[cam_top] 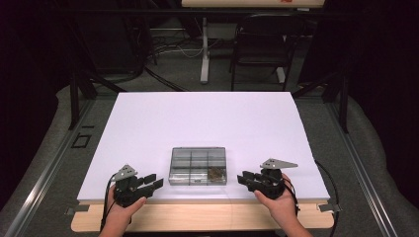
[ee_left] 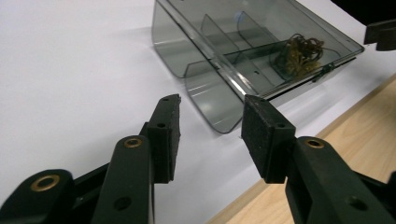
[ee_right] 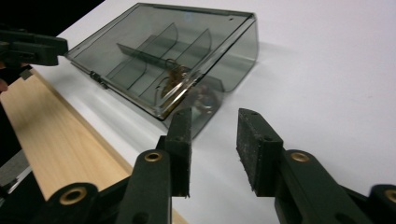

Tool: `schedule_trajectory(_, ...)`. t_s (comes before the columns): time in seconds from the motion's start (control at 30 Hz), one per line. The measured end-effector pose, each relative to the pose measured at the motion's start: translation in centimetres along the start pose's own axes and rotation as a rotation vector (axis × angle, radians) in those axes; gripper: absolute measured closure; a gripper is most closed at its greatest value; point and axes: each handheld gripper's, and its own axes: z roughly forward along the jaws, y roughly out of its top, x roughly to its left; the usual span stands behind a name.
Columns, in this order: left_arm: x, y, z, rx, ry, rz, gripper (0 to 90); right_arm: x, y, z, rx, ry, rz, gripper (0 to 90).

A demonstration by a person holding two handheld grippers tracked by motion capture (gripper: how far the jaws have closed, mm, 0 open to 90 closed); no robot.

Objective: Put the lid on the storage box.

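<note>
A smoky see-through compartment box (cam_top: 197, 166) lies with its lid down near the front middle of the white tabletop (cam_top: 197, 118). A brownish tangle (cam_top: 215, 173) sits in its front right compartment. My left gripper (cam_top: 157, 180) rests to the left of the box, open and empty, jaws pointing at it. My right gripper (cam_top: 241, 178) stands open and empty on the box's right. In the left gripper view the left gripper (ee_left: 210, 116) faces a corner of the box (ee_left: 243, 51). In the right gripper view the right gripper (ee_right: 215, 126) faces the box (ee_right: 177, 51) and the tangle (ee_right: 175, 77).
A wooden strip (cam_top: 197, 217) runs along the table's front edge under both hands. Behind the table stand a folding chair (cam_top: 262, 44) and a white table leg (cam_top: 204, 49), with cables on the floor. Metal rails (cam_top: 49, 163) flank the table.
</note>
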Motion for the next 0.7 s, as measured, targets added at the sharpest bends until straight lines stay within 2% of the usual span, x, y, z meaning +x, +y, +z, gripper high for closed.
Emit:
schedule_trajectory(0.17, 0.9, -0.1, -0.7, -0.024, 0.022, -0.025, 53.3, -1.0, -0.1, -0.6, -0.028, -0.026, 0.017, 62.7)
schedule_trajectory(0.33, 2.6, -0.1, -1.6, -0.043, 0.070, -0.057, 51.8, -2.1, -0.1, -1.0, -0.053, -0.053, 0.038, 60.5)
schedule_trajectory(0.37, 2.6, -0.1, -1.6, -0.043, 0.070, -0.057, 51.8, -2.1, -0.1, -1.0, -0.053, -0.053, 0.038, 60.5)
schedule_trajectory(0.5, 3.7, -0.1, -2.5, -0.063, 0.113, -0.071, 50.8, -3.2, -0.1, -1.6, -0.068, -0.081, 0.057, 57.4)
schedule_trajectory(0.63, 4.4, -0.2, -3.0, -0.074, 0.143, -0.072, 50.0, -3.7, -0.1, -1.8, -0.069, -0.107, 0.050, 56.4)
schedule_trajectory(0.7, 5.0, -0.3, -3.4, -0.083, 0.167, -0.077, 49.3, -4.4, -0.2, -2.1, -0.065, -0.140, 0.035, 54.5)
